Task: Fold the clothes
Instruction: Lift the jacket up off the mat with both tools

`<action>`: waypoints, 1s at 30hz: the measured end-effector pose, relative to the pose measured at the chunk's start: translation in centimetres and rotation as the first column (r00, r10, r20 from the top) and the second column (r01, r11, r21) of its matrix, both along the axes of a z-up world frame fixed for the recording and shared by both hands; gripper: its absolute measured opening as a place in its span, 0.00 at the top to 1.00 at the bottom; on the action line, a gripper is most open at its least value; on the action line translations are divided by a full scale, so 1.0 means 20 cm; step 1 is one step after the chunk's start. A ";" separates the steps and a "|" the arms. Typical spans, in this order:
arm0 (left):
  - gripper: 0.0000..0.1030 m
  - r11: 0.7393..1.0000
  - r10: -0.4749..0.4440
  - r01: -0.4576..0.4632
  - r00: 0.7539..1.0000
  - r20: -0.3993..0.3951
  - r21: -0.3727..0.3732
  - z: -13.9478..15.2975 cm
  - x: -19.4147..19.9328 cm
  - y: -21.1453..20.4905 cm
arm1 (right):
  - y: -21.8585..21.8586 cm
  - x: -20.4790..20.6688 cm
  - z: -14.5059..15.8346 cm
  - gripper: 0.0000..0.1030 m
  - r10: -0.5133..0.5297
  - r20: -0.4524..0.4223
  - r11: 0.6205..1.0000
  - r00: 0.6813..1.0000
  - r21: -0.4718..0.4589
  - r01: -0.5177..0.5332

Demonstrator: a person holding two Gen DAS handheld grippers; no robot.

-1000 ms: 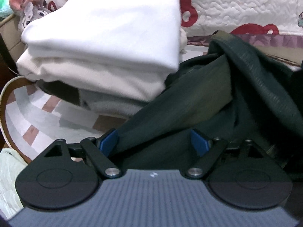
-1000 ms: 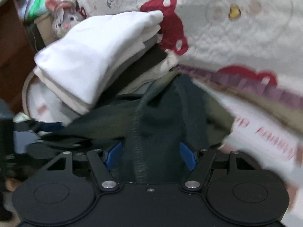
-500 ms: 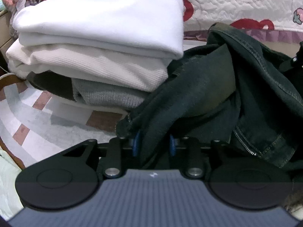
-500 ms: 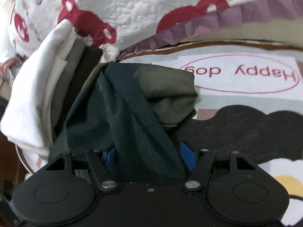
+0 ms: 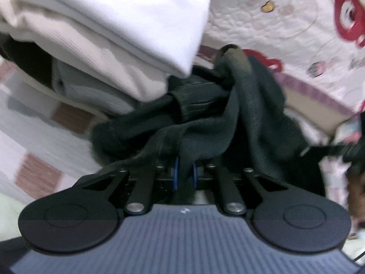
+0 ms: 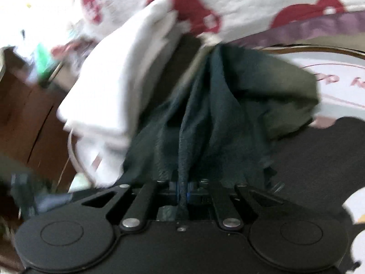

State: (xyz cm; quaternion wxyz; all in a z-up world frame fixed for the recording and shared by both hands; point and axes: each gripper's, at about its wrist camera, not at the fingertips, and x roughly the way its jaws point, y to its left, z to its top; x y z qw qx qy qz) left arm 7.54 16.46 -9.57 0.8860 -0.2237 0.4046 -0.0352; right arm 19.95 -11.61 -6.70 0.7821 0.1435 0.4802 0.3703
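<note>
Both jaws just closed: left gripper (image 5: 184,175) & right gripper (image 6: 181,190) each clamped on edge of crumpled dark green-black fabric garment (image 5: 251,114), bunched tight against stack of folded white & cream clothes (image 5: 109,22); open patterned mat (image 6: 337,80) to right.

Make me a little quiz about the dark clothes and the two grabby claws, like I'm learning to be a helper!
1. True or false: the left gripper is wide open with nothing between its pads.
2. What lies on top of the pile of folded clothes beside the dark garment? A) a white piece B) a red piece C) a striped piece
3. Fill the gap: the right gripper pinches a bunched fold of the dark ______.

Key
1. False. Its jaws have just been closing, and the blue pads now pinch the dark cloth.
2. A. The white piece lies on top, a cream one and a grey one under it.
3. garment. Its jaws too have just been closing, and cloth runs out between them.
</note>
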 end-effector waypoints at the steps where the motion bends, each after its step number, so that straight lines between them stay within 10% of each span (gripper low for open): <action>1: 0.90 0.999 -0.006 0.006 1.000 0.002 -0.042 0.00 -0.01 0.01 | 0.03 -0.03 0.00 0.92 0.015 0.003 1.000 1.000 -0.016 -0.015; 13: 0.59 0.984 -0.073 0.081 0.996 0.054 -0.156 0.04 -0.03 -0.03 | 0.18 -0.29 -0.03 0.92 0.194 -0.057 0.981 0.979 -0.009 -0.195; 22: 0.34 0.985 -0.141 0.144 0.989 0.045 -0.090 0.03 -0.02 -0.17 | 0.20 -0.47 0.00 0.92 0.284 -0.018 0.957 0.959 -0.053 -0.285; 26: 0.40 0.991 -0.121 0.122 0.993 0.013 -0.047 -0.01 0.01 -0.21 | 0.22 -0.54 -0.01 0.89 0.339 -0.005 0.935 0.941 -0.110 -0.337; 28: 0.77 0.993 -0.106 0.107 0.994 -0.025 0.039 -0.03 0.02 -0.24 | 0.17 -0.55 0.04 0.88 0.334 0.015 0.936 0.943 -0.127 -0.329; 30: 0.80 0.991 -0.103 0.105 0.994 -0.025 0.083 -0.03 0.01 -0.25 | 0.08 -0.51 0.11 0.58 0.300 0.034 0.947 0.953 -0.134 -0.293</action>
